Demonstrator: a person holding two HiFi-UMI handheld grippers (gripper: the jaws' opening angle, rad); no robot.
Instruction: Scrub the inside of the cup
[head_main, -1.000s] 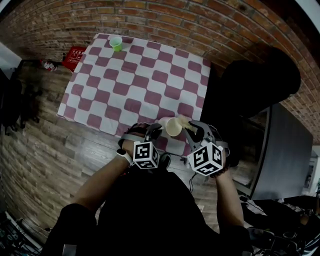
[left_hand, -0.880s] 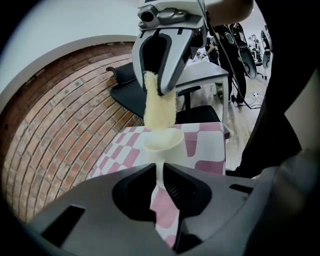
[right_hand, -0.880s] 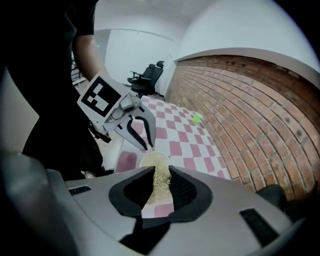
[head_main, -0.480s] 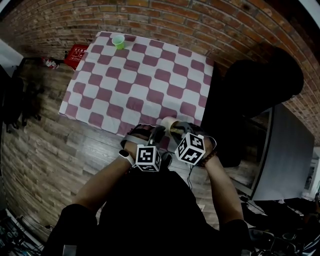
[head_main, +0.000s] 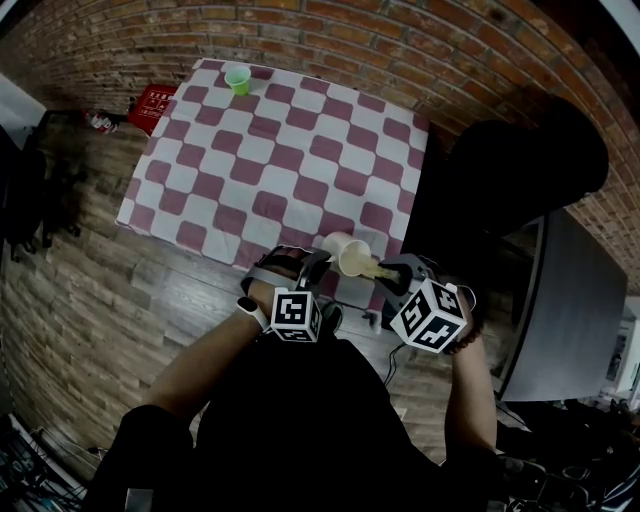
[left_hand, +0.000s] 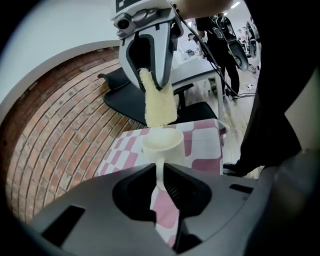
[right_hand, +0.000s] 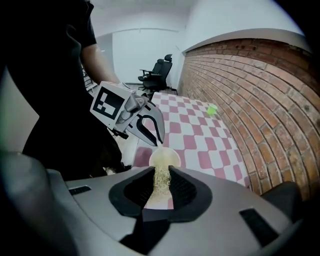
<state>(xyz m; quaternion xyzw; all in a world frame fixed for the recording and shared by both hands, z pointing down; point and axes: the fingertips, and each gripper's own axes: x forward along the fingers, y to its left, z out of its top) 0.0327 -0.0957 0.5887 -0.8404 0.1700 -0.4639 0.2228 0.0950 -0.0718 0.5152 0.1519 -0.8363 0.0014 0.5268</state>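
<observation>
Above the near edge of the checked table (head_main: 280, 150), my left gripper (head_main: 316, 260) is clamped on the cream cup (left_hand: 162, 140), its jaws nearly together with only the cup's thin wall between them. It holds the cup tilted, mouth turned toward my right gripper (head_main: 392, 276). That one is closed on a yellow sponge (left_hand: 159, 102), which sticks out past its jaws. The sponge's free end sits right at the cup's mouth; whether it touches the rim I cannot tell. At the table's far corner stands a green cup (head_main: 237, 80).
</observation>
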